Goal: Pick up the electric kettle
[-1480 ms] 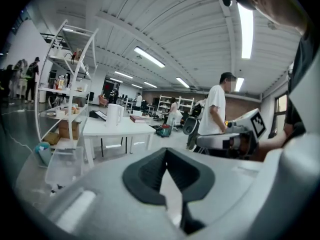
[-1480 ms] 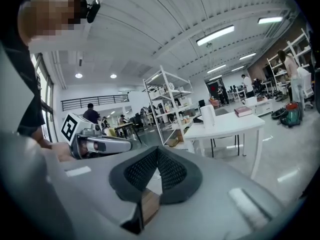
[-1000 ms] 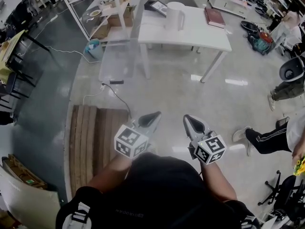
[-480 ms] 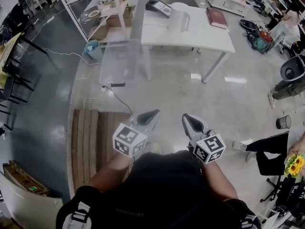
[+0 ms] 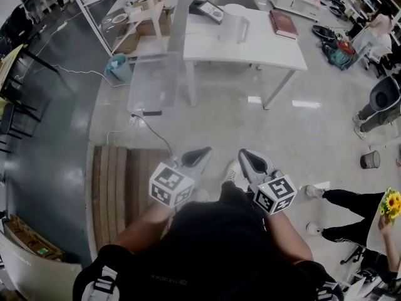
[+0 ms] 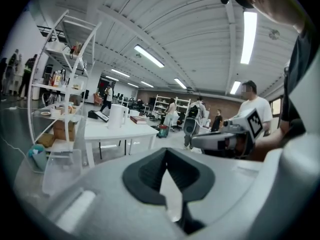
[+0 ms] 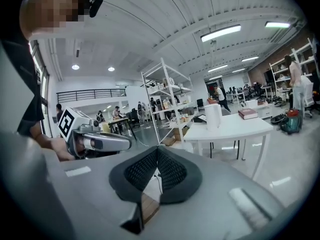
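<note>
step: approach | electric kettle: upright on far table, well apart from both hands | left gripper, right gripper: fingers closed, empty | next, likely: close in, open fingers early, take handle squarely

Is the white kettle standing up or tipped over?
Standing up: the kettle sits upright on the white table, its handle at the side.
</note>
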Tool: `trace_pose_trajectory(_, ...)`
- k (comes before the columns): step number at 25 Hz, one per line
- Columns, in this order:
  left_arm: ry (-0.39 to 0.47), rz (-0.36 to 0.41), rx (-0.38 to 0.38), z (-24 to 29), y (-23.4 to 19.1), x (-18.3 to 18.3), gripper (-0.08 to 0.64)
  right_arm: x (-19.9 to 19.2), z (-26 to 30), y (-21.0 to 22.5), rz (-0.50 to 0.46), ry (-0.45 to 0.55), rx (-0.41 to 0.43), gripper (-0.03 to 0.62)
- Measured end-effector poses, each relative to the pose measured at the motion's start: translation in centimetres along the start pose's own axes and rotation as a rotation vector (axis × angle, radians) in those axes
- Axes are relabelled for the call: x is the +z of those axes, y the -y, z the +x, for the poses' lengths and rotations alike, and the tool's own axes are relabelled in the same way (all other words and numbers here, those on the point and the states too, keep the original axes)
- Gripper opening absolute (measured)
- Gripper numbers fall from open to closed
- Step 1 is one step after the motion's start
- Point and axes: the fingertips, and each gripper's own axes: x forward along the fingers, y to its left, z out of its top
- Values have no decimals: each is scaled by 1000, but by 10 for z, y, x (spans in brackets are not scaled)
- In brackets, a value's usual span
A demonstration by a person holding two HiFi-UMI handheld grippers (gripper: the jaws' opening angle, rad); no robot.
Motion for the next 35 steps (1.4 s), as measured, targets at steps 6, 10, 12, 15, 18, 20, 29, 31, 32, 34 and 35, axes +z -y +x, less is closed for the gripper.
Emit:
trace_pose_trajectory(6,11,5,26,7,-13,3,4,3,16,11,11,13,20,6)
trace_pose_trajectory(10,24,-60,32,16,-27,4,4,4,27,23,19,14,31,6)
trace_pose_trajectory(12,37,-102,31,23,-34,7,3,6,31,32,26,15,30,6)
trace_pose_trajectory(15,34,-91,32,37,-41,11,4,9,38,48,34,18,26,6)
trace_pose_trajectory(18,26,-69,37,54,-49,19,3,17,47,66,36,19,23,6)
trace_pose_trajectory(20,25,-66,35,67,-55,27,3,23,52,79,38,17,23,6)
trace_pose_trajectory(29,27,-88,66,116,-85,52,5,53,79,134,37,30,47,6)
trace_pose_trajectory(31,29,-93,79,124,-92,60,4,60,86,144,36,35,60,6)
trace_pose_trajectory(32,29,-93,87,129,-95,64,5,64,90,150,36,37,66,6)
trace_pose_trajectory(34,25,-84,104,138,-101,71,3,71,97,162,39,40,79,6)
trace_pose_trajectory(35,23,-76,110,143,-103,75,5,74,100,168,41,43,86,6)
